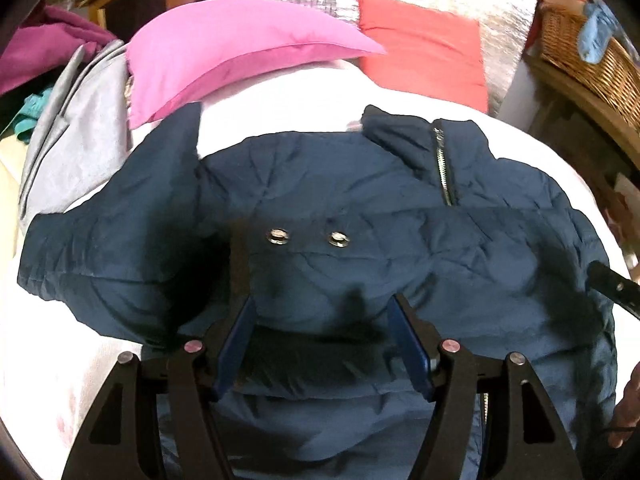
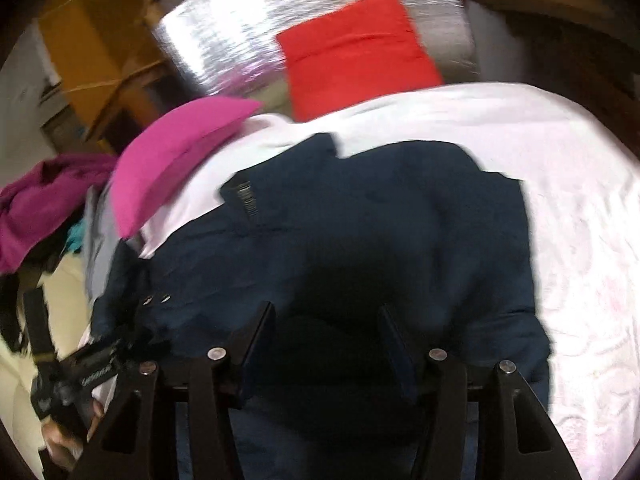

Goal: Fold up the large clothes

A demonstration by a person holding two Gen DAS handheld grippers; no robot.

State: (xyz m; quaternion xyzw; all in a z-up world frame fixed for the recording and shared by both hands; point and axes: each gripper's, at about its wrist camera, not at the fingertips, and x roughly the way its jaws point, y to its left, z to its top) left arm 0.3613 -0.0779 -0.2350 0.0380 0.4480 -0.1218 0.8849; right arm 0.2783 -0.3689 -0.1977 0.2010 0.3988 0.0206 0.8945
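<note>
A dark blue padded jacket (image 1: 360, 216) lies spread on a white bed cover (image 1: 304, 92), with its collar and zip at the far side and one sleeve out to the left. Two metal snaps (image 1: 308, 237) show near its middle. My left gripper (image 1: 324, 308) is open and empty, just above the jacket's near part. In the right wrist view the jacket (image 2: 400, 220) lies below my right gripper (image 2: 326, 312), which is open and empty over its near right part. The left gripper also shows in the right wrist view (image 2: 104, 364) at the lower left.
A pink pillow (image 1: 224, 52) and a red pillow (image 1: 424, 44) lie at the head of the bed. A grey garment (image 1: 76, 128) and magenta cloth (image 1: 44, 48) lie to the left. A wicker basket (image 1: 588, 52) stands at the right.
</note>
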